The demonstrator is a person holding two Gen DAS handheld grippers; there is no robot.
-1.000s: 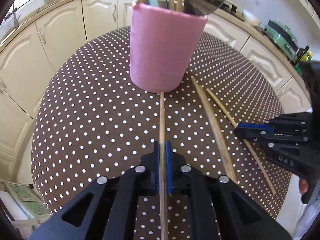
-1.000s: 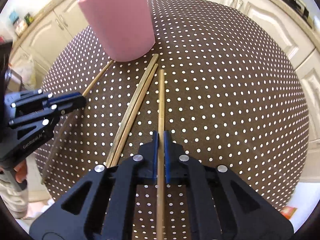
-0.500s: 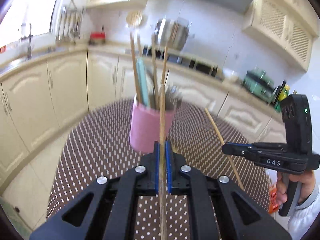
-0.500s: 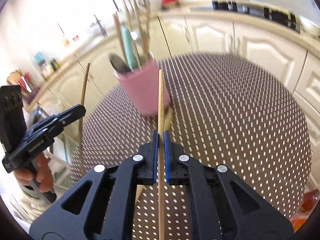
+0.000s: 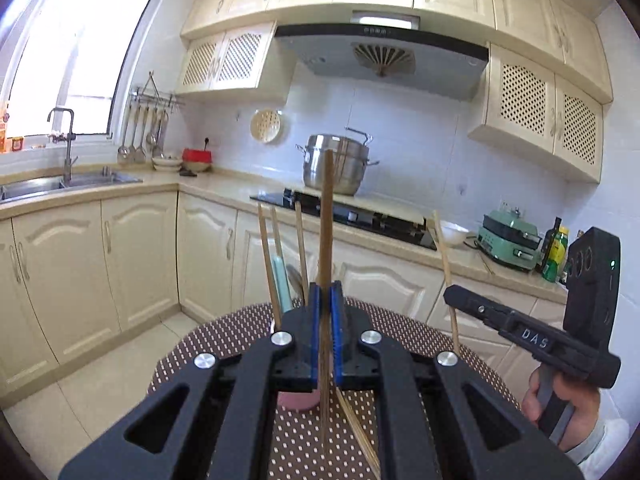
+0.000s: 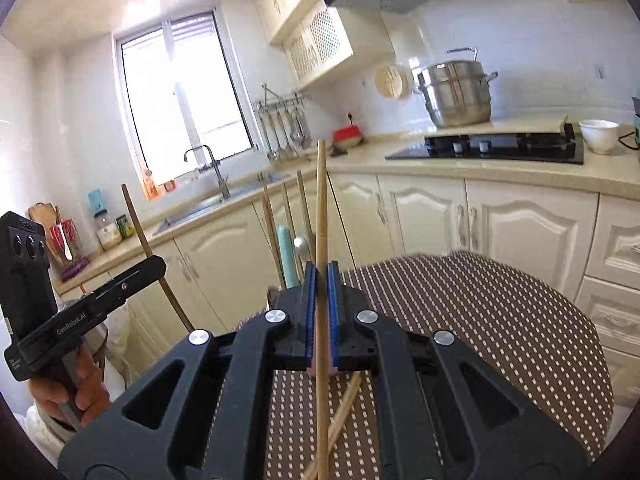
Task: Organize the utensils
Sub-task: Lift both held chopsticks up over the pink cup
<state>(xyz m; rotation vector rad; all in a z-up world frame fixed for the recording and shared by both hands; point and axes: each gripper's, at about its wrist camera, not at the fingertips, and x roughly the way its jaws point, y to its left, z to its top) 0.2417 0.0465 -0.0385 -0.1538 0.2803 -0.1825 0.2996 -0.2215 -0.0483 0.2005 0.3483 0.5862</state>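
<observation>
My left gripper [image 5: 325, 300] is shut on a dark wooden chopstick [image 5: 327, 216] and holds it upright above the table. My right gripper [image 6: 319, 276] is shut on a lighter wooden chopstick [image 6: 320, 208], also raised and upright. The pink utensil holder [image 5: 298, 400] is mostly hidden behind my fingers; chopsticks, a teal handle [image 5: 283, 280] and a spoon stick up out of it. In the left wrist view the right gripper [image 5: 450, 296] shows at right with its chopstick. In the right wrist view the left gripper [image 6: 158, 264] shows at left. Two chopsticks [image 6: 344, 404] lie on the table.
The round table has a brown polka-dot cloth [image 6: 480, 320]. Cream kitchen cabinets [image 5: 140, 256] ring it, with a sink [image 5: 60, 182], a hob [image 6: 492, 146] and a steel pot [image 5: 340, 168] on the counter behind.
Both grippers have lifted their chopsticks off the table and tilted them upright. The views have swung from the tabletop up to the kitchen walls.
</observation>
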